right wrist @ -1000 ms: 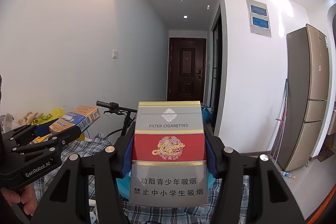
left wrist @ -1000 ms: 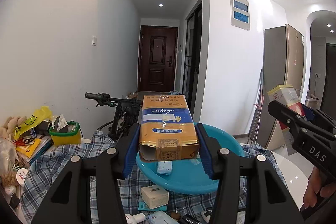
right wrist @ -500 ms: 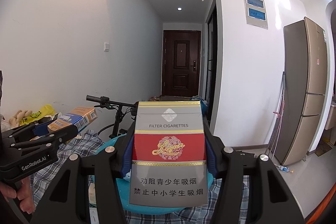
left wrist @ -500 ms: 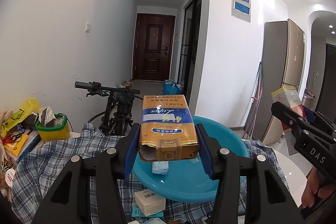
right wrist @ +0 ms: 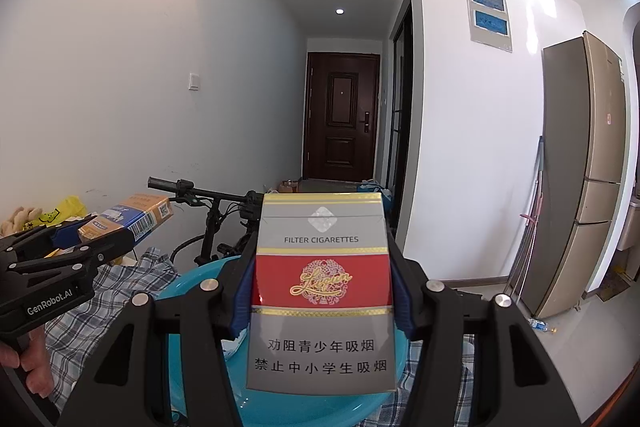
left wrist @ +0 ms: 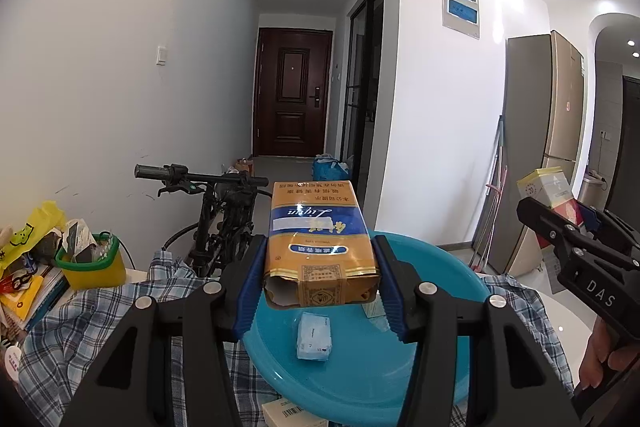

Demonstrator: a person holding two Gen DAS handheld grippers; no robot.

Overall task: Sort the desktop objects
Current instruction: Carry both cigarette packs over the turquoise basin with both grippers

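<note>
Both packs have advanced over the teal basin (left wrist: pixel 452 311), which now fills more of each view than a second ago.

My left gripper (left wrist: pixel 320 291) clamps the yellow-blue pack (left wrist: pixel 318 247); my right gripper (right wrist: pixel 322 291) clamps the red-and-grey cigarette pack (right wrist: pixel 322 291). Both hang above the basin on the plaid cloth (left wrist: pixel 80 323). By my judgement this is the drop-off: lower, then part the jaws.

The red-and-grey pack (right wrist: pixel 322 291) reads "FILTER CIGARETTES"; the left claw (right wrist: pixel 96 247) "GenRobot.AI", the right claw (left wrist: pixel 576 227) "DAS"
</note>
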